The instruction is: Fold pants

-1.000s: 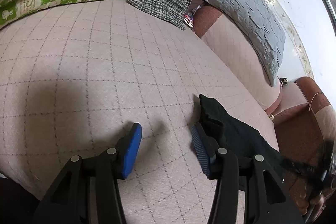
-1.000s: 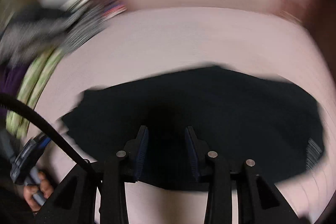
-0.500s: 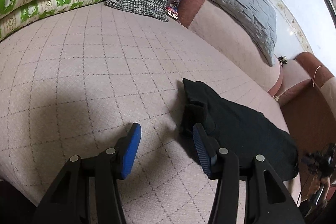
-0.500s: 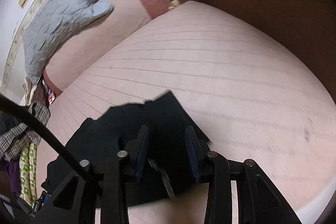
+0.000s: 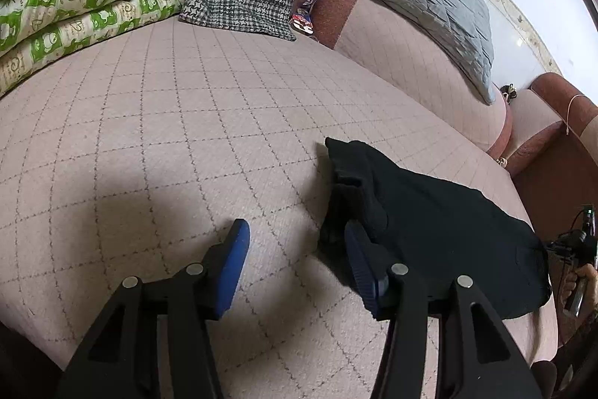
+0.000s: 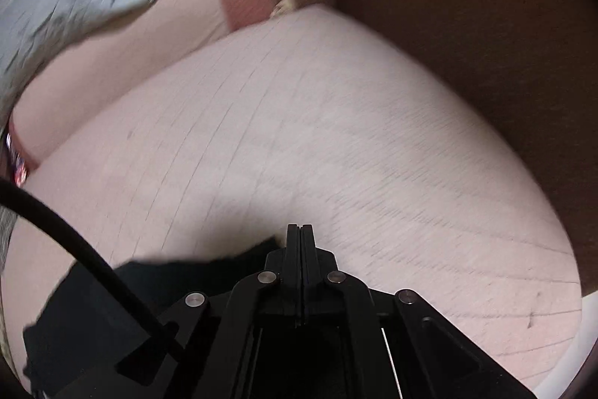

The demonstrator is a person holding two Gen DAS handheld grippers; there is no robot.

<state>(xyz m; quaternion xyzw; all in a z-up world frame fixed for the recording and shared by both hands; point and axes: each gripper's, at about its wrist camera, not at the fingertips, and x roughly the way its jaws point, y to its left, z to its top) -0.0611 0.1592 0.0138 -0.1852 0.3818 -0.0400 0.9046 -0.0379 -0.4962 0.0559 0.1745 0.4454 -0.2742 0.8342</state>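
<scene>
On pink cover (image 5: 187,107): black pants (image 5: 441,223), unlabelled

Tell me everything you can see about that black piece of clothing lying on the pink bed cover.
The black pants look like soft, matte dark fabric, folded into a compact, roughly rectangular bundle with a thicker bunched end pointing up the bed. They lie flat near the edge of the pink quilted cover. The left gripper hangs open beside that bunched end, one finger right at the cloth. In the right wrist view the right gripper is shut alongside the pants; whether it pinches them is unclear.
</scene>
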